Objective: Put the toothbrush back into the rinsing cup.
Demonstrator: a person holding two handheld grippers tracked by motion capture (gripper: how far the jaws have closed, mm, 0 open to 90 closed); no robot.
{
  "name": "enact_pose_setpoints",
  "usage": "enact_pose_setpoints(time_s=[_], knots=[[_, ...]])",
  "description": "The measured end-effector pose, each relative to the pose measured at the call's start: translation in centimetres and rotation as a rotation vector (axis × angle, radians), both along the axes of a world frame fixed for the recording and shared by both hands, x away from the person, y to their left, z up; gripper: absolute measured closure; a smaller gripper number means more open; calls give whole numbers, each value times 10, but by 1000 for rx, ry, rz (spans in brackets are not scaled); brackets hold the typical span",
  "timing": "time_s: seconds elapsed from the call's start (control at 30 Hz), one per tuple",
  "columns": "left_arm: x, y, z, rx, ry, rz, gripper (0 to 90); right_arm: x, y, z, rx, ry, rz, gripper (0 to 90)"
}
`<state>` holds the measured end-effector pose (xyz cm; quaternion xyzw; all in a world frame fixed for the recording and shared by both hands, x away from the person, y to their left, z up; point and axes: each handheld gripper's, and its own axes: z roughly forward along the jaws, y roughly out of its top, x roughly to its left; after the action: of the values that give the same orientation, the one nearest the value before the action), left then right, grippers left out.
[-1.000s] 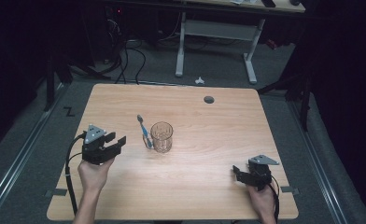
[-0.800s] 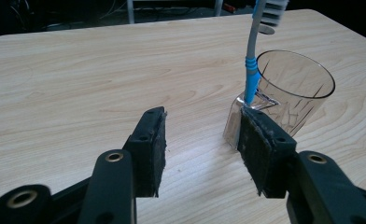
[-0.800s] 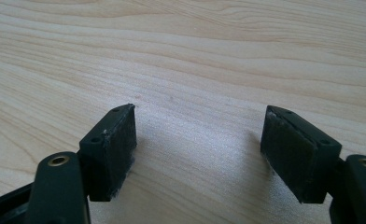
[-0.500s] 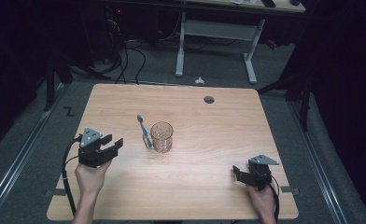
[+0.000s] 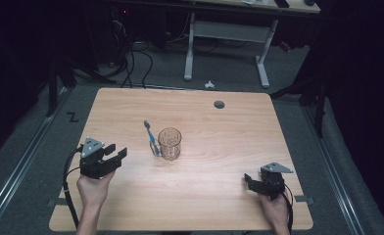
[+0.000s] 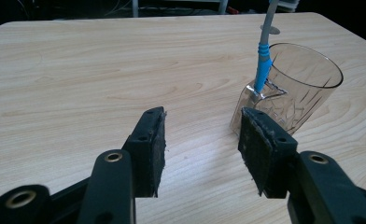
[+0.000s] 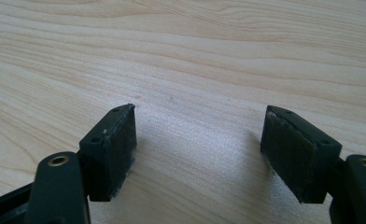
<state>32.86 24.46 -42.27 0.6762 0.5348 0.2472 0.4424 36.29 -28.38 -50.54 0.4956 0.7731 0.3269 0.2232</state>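
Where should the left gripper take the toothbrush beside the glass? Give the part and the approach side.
Grip the blue handle section of the toothbrush, coming from its left, away from the glass. It lies flat with its near end against the glass, so the left gripper, jaws open, should straddle it from above.

Toothbrush (image 6: pixel 263 60) seemingly against tumbler (image 6: pixel 295 88)
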Motion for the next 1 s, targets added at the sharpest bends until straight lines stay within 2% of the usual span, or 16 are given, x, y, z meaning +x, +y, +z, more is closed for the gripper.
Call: enact_pose_setpoints(time_s=[1.0], knots=[[-4, -1, -23, -26, 42, 11, 500, 0, 0, 0, -1, -1, 2, 269]])
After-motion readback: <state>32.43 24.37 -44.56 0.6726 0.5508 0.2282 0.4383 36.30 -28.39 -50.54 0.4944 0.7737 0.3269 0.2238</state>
